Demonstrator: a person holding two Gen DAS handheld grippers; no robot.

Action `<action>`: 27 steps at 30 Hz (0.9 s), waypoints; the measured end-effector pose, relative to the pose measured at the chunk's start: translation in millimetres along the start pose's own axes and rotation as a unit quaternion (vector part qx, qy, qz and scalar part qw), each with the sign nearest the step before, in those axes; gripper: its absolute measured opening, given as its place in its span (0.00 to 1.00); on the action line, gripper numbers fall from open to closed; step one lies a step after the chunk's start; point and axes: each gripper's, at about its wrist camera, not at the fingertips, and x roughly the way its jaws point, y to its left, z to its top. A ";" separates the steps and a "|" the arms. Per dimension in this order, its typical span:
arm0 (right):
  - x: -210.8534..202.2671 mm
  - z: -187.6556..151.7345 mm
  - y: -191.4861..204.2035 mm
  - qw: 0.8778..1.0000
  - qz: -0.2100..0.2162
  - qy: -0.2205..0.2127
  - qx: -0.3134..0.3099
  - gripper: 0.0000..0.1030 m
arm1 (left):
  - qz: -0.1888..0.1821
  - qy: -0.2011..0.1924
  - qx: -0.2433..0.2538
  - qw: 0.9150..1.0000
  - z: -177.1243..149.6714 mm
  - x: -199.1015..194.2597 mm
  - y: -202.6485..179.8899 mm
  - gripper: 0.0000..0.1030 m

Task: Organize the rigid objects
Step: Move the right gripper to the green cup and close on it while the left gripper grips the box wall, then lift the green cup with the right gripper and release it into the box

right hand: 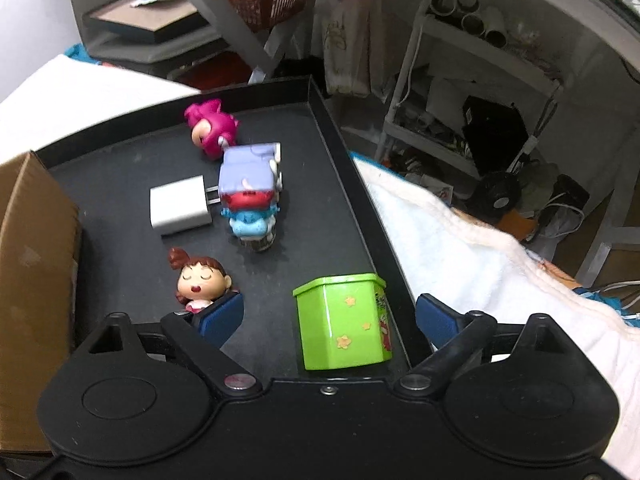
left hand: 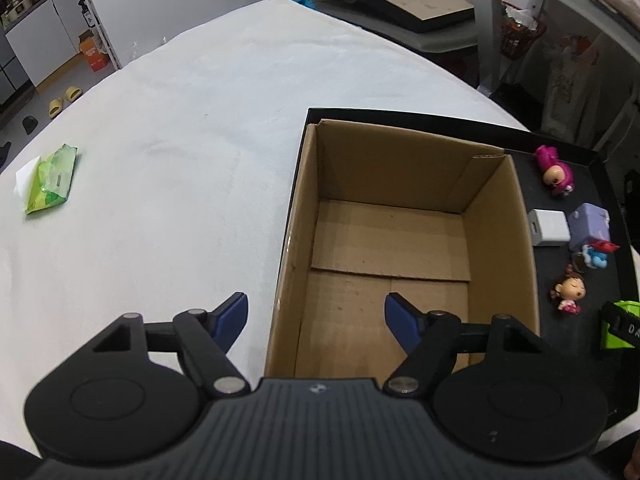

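one cardboard box (left hand: 392,240), sitting in one black tray (right hand: 352,152). four toy figures on the tray: one pink (right hand: 212,128), one purple (right hand: 250,178), one blue and red (right hand: 252,220), one brown-haired doll (right hand: 198,280). one white charger (right hand: 180,204). one green tin (right hand: 344,324). one green packet (left hand: 50,178) on the bed. two yellow slippers (left hand: 64,100) on the floor.

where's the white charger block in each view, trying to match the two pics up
Left wrist view: the white charger lies at the right edge, on the black tray, between the cardboard box and the purple toy.
Right wrist view: the charger lies left of centre on the tray, prongs pointing at the purple toy.
Shared landmark: the pink figurine, lying at the tray's far end.
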 end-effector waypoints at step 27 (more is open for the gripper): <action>0.7 3.8 -3.7 0.997 0.077 0.004 0.023 0.51 | -0.018 0.039 -0.057 0.997 4.9 39.2 21.1 0.13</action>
